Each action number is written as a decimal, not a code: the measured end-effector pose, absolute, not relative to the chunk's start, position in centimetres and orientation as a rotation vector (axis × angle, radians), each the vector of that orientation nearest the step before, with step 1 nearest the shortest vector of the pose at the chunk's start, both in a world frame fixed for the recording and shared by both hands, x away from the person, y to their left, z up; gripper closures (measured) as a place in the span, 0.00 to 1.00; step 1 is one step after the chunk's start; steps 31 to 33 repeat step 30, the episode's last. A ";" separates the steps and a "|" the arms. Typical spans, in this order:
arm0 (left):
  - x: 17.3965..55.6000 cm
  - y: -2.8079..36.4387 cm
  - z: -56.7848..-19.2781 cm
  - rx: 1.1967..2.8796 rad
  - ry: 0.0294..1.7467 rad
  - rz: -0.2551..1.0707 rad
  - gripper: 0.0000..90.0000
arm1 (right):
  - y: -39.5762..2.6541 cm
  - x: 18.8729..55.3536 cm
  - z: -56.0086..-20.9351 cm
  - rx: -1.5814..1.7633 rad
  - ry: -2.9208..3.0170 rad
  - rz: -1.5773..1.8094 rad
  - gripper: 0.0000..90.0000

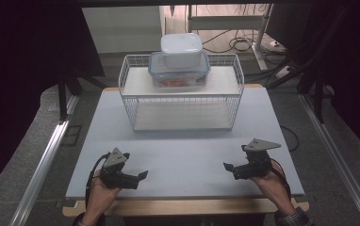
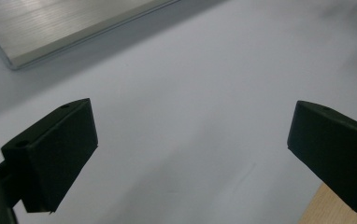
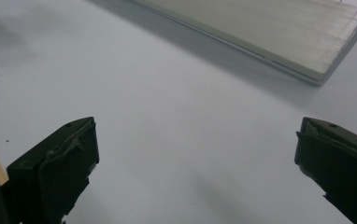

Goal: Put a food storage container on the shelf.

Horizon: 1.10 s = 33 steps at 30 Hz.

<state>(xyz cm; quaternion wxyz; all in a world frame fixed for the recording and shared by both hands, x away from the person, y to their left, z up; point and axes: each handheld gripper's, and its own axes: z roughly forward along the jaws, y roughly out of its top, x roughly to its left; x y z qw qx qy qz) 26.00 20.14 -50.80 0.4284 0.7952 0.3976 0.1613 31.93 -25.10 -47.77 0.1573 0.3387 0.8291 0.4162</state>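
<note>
A: Starting at the left, the left gripper (image 1: 142, 175) sits low over the near part of the table (image 1: 183, 155), jaws spread wide with nothing between them.

B: And in the middle?

A: The wire rack (image 1: 182, 92) stands at the far half of the table. On its top shelf rests the clear container (image 1: 179, 71) with the blue-rimmed lid, and the white container (image 1: 181, 48) is stacked on that. Both are well apart from either gripper.

B: The right side?

A: The right gripper (image 1: 226, 167) mirrors the left, near the front edge, jaws also wide and empty.

B: What could go wrong?

A: I'd judge the stack is the risk. The white container is smaller and merely sits on the lid, so lifting or tilting the lower one could slide it off. A jaw catching the rack's raised wire rim could also shove the whole rack backward.
</note>
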 end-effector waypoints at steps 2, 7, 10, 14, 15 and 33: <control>25.9 20.3 -51.0 1.994 1.000 0.414 0.02 | -25.4 31.8 -48.0 0.981 2.371 1.188 0.00; 25.8 20.5 -51.5 2.015 1.018 0.426 0.01 | -26.0 31.4 -48.4 0.999 2.374 1.175 0.00; 25.8 20.7 -52.0 2.021 1.039 0.413 0.01 | -26.2 31.2 -48.7 1.013 2.376 1.168 0.00; 26.0 21.0 -52.4 2.017 1.055 0.409 0.01 | -26.6 31.1 -49.2 1.026 2.383 1.154 0.00; 26.0 21.0 -52.5 2.014 1.059 0.404 0.01 | -26.6 31.0 -49.3 1.030 2.386 1.149 0.00; 26.5 21.3 -53.4 2.022 1.099 0.365 0.01 | -26.9 31.1 -50.7 1.057 2.429 1.071 0.00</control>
